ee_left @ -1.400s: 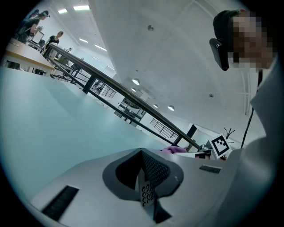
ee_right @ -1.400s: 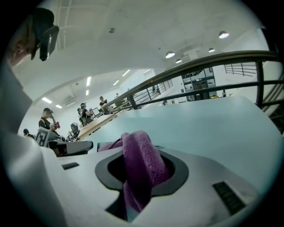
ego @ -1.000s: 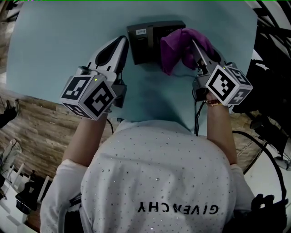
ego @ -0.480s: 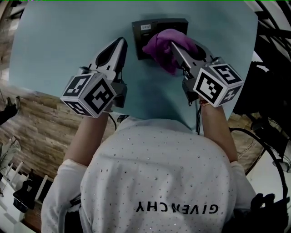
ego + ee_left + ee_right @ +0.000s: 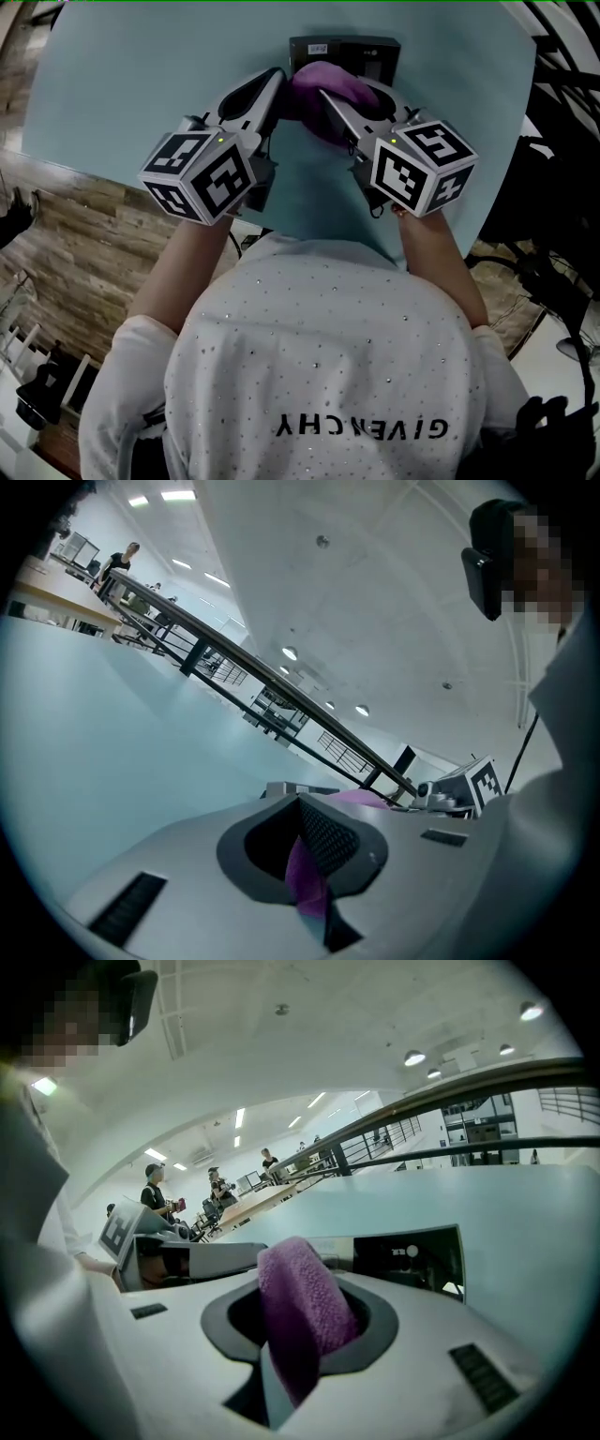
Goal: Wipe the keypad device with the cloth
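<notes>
The keypad device (image 5: 361,54) lay flat at the far edge of the bench (image 5: 141,75), where both arms had to stretch out to reach it. The purple cloth (image 5: 323,82) sat bunched against its near side, covering part of its face. The right gripper (image 5: 302,1312) had its fingers (image 5: 422,1335) clamped on a thick fold of the cloth, which bulged up out of the opening between them. That firm pinch was probably what let the cloth be dragged over the device without slipping free. The left gripper (image 5: 302,808) had its fingers closed together with nothing between them. Only a sliver of purple showed through the slit beyond the tips, which lay just beside the cloth's left edge. Held there, it seemed placed to steady the device or stop it sliding during the wipe. Much of the device was uncovered, so the wiping looked only partly done.
</notes>
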`<state>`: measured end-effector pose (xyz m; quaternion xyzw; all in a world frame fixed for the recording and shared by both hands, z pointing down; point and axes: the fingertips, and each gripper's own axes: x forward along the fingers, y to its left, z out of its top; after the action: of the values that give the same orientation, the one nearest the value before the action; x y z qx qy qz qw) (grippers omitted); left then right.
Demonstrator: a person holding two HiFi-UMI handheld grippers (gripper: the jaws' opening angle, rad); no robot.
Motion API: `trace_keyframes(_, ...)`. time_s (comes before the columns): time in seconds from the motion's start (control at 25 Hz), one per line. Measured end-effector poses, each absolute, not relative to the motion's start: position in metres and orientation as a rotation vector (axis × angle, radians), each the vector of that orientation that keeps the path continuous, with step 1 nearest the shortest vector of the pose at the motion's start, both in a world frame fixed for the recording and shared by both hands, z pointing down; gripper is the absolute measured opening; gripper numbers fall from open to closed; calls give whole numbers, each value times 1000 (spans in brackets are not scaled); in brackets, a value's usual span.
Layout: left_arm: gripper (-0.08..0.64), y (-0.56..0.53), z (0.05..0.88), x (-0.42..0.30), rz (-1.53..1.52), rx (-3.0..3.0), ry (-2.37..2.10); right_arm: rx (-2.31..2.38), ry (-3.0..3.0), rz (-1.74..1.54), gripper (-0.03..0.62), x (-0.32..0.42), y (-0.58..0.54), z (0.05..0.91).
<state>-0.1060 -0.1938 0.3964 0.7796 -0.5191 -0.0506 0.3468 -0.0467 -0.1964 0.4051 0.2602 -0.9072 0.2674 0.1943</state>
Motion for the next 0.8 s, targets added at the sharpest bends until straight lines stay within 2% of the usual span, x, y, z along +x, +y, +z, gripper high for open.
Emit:
trace_keyframes(0.24,6,-188,401,-105,-135,2013,-1320,764,-2521,780,103,-51,-197,414)
trace_keyframes(0.8,5,-187,418,-80,-67,2040,-1211,1019,-2430,906,103,-3,-217,429)
